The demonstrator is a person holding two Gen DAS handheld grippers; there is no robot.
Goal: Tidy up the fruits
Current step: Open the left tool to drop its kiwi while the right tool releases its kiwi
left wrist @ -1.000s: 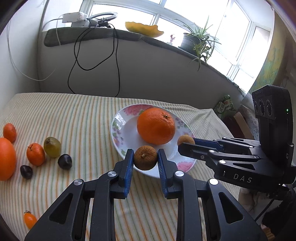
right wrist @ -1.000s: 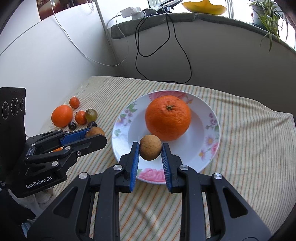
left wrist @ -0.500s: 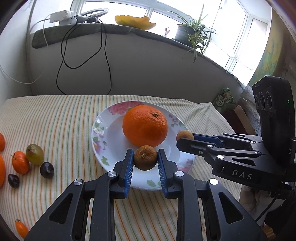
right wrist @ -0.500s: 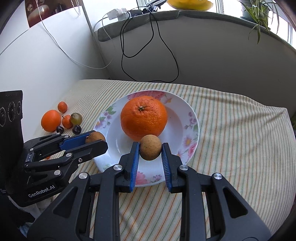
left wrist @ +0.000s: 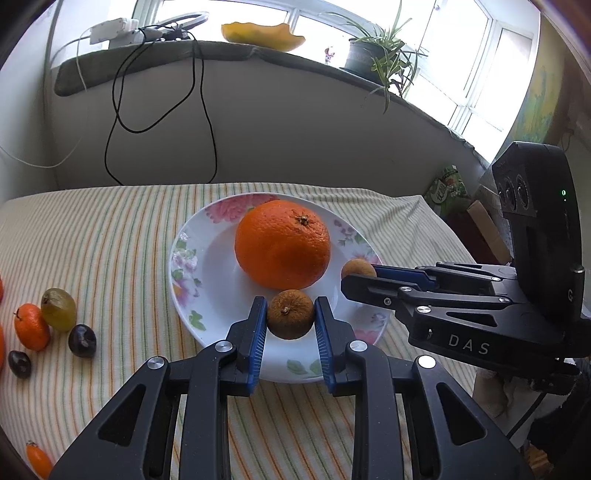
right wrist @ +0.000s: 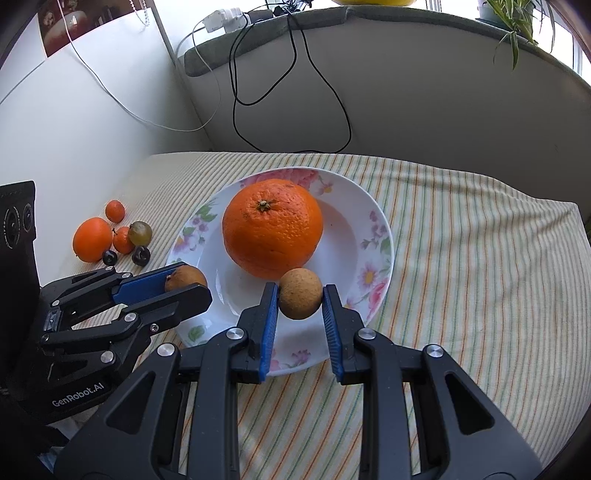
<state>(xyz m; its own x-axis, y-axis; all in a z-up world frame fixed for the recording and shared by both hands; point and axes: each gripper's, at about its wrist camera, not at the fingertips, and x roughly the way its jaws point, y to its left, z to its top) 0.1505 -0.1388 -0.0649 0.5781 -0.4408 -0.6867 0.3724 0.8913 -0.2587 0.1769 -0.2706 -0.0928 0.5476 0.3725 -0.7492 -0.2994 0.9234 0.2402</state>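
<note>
Covering table: striped cloth (left wrist: 110,236) | windowsill (left wrist: 155,59): cables, potted plant (left wrist: 373,55)

Black left gripper (left wrist: 290,319) with blue pads, silver screws

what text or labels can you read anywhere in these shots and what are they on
"DAS": white letters on the side of the right gripper, seen from the left wrist view.
"GenRobot.AI": white lettering on the body of the left gripper, seen from the right wrist view.
Green packet beyond the table's far right edge: printed lettering, too blurred to read.
Picture on the wall: no legible text.
</note>
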